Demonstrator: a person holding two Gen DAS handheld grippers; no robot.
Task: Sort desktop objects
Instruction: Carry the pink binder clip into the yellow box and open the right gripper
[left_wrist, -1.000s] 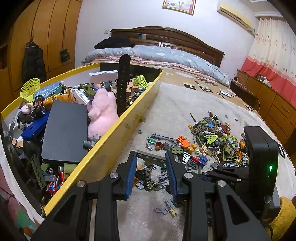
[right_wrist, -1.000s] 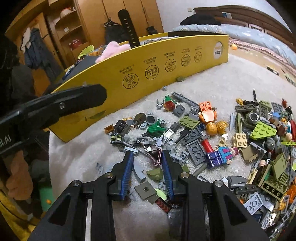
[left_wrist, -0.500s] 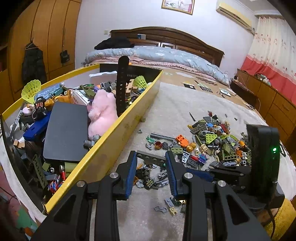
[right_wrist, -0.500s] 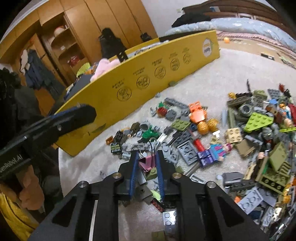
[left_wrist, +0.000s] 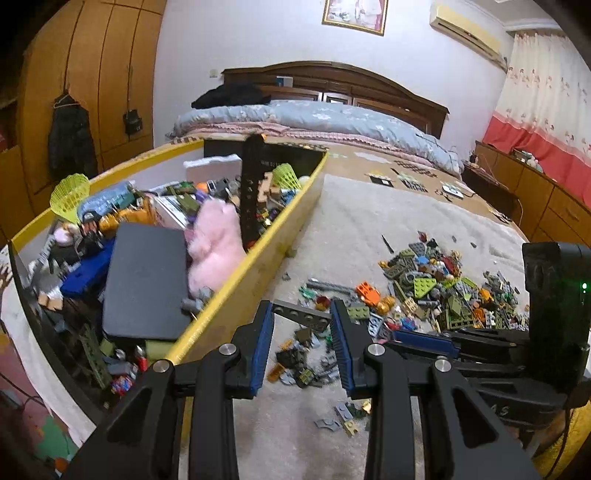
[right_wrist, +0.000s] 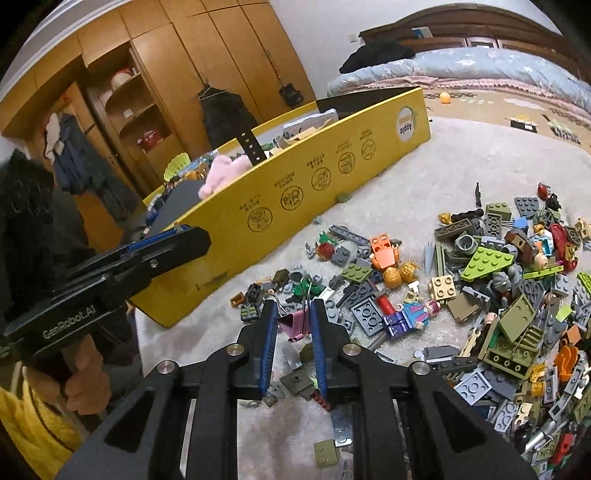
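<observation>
Pinching a pink binder clip (right_wrist: 293, 325) with wire handles, the right hand-held gripper (right_wrist: 293, 325) is lifted clear of the scattered bricks (right_wrist: 498, 295).

The left gripper (left_wrist: 301, 317) tilts downward with its jaws clamped on a grey plate (left_wrist: 301, 314), while the right gripper (right_wrist: 293, 317), angled alike, pinches a pink binder clip (right_wrist: 293, 325).

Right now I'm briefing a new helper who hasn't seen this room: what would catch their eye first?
Probably the long yellow box crammed with toys, a pink plush on top. Next, the heap of building bricks spilled over the pale rug beside it. Up close, the right gripper pinches a pink binder clip.
</observation>
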